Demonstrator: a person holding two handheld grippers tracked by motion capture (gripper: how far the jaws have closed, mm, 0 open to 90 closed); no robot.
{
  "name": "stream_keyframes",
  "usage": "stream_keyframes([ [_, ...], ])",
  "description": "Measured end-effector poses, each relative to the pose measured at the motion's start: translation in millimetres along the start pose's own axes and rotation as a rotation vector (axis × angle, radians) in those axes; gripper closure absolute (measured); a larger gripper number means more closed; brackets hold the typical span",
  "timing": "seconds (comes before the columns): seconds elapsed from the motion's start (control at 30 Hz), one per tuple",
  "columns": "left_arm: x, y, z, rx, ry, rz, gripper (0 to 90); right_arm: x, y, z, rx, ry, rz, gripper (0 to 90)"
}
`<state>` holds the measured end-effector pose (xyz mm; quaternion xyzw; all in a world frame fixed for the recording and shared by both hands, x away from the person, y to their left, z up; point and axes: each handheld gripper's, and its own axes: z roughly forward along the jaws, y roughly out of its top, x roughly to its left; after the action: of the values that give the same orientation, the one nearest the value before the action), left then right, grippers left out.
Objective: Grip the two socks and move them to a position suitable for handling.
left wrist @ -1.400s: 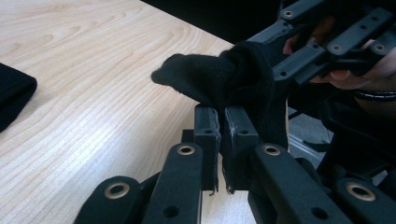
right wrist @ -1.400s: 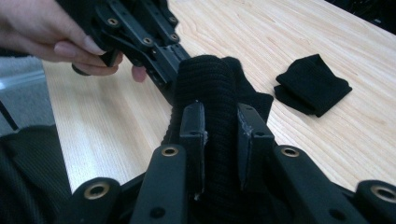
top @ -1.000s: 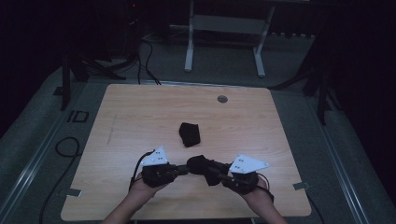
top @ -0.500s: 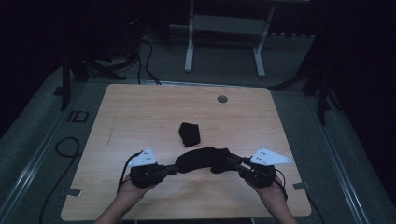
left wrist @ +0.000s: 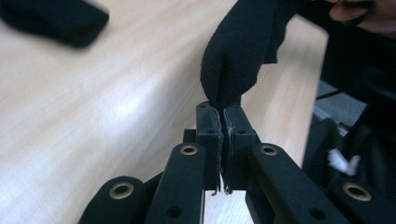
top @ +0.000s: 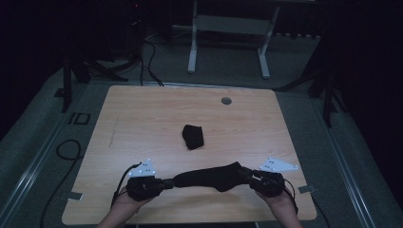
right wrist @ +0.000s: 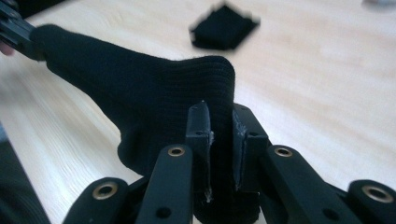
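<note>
A long black sock (top: 209,176) hangs stretched between my two grippers above the front of the wooden table (top: 142,114). My left gripper (top: 168,183) is shut on its left end; in the left gripper view the jaws (left wrist: 222,109) pinch a thin edge of the sock (left wrist: 238,51). My right gripper (top: 244,175) is shut on the right end, and in the right gripper view (right wrist: 219,109) a thick fold of sock (right wrist: 140,93) fills the gap between its jaws. A second black sock, folded (top: 192,136), lies at the table's middle.
A round grommet (top: 226,100) sits near the table's far edge. White desk legs (top: 192,42) and cables (top: 147,57) stand on the floor beyond the table. The folded sock also appears in the gripper views (left wrist: 51,18) (right wrist: 224,25).
Both hands have drawn apart and toward the front edge. The sock, bunched between the close grippers before, now stretches out between them.
</note>
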<state>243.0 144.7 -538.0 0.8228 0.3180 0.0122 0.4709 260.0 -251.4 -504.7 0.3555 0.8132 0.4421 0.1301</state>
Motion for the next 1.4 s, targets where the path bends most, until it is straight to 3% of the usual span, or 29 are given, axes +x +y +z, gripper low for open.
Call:
stream_keyframes([
  [0.13, 10.5, -7.8, 15.9, 0.066, -0.001, -0.047, 87.0, -7.3, -16.2, 18.9, 0.067, 0.009, 0.034, 77.5],
  [0.23, 12.3, -8.1, 22.5, 0.092, 0.005, -0.039, 86.5, -9.1, -23.4, 28.5, 0.104, 0.009, 0.04, 73.0],
  [0.3, 12.1, -7.5, 24.3, 0.085, 0.019, -0.034, 85.2, -9.3, -26.1, 31.9, 0.124, 0.005, 0.04, 66.9],
  [0.47, 13.0, -5.6, 19.6, 0.071, 0.009, -0.036, 69.3, -12.7, -27.2, 31.1, 0.151, -0.008, 0.053, 48.5],
  [0.6, 12.5, -5.2, 11.9, 0.063, 0.04, -0.04, 58.3, -18.0, -24.7, 23.2, 0.14, -0.011, 0.071, 41.6],
  [0.73, 11.4, -4.8, 4.1, 0.052, 0.104, -0.052, 46.2, -21.3, -19.2, 14.9, 0.127, -0.032, 0.07, 38.6],
  [0.83, 9.7, -2.5, -1.9, 0.02, 0.11, -0.059, 46.4, -23.1, -15.4, 9.1, 0.113, -0.051, 0.059, 40.9],
  [0.93, 4.0, 2.7, -0.4, 0.002, 0.086, -0.037, 56.5, -24.3, -11.5, 2.8, 0.08, -0.055, 0.047, 50.9],
  [1.0, -1.3, 6.6, 6.2, 0.005, 0.068, -0.015, 69.0, -22.0, -9.2, 1.7, 0.066, -0.072, 0.017, 72.9],
  [1.1, -5.7, 10.4, 20.0, 0.03, 0.051, -0.003, 81.8, -15.6, -7.9, 6.2, 0.073, -0.06, -0.032, 88.0],
  [1.23, -5.0, 11.0, 38.7, 0.09, 0.036, 0.019, 89.3, -13.4, -11.6, 20.2, 0.132, -0.035, -0.059, 89.7],
  [1.4, 3.5, 10.4, 57.2, 0.162, 0.057, 0.035, 89.8, -16.1, -23.0, 36.0, 0.183, -0.037, -0.05, 89.6],
])
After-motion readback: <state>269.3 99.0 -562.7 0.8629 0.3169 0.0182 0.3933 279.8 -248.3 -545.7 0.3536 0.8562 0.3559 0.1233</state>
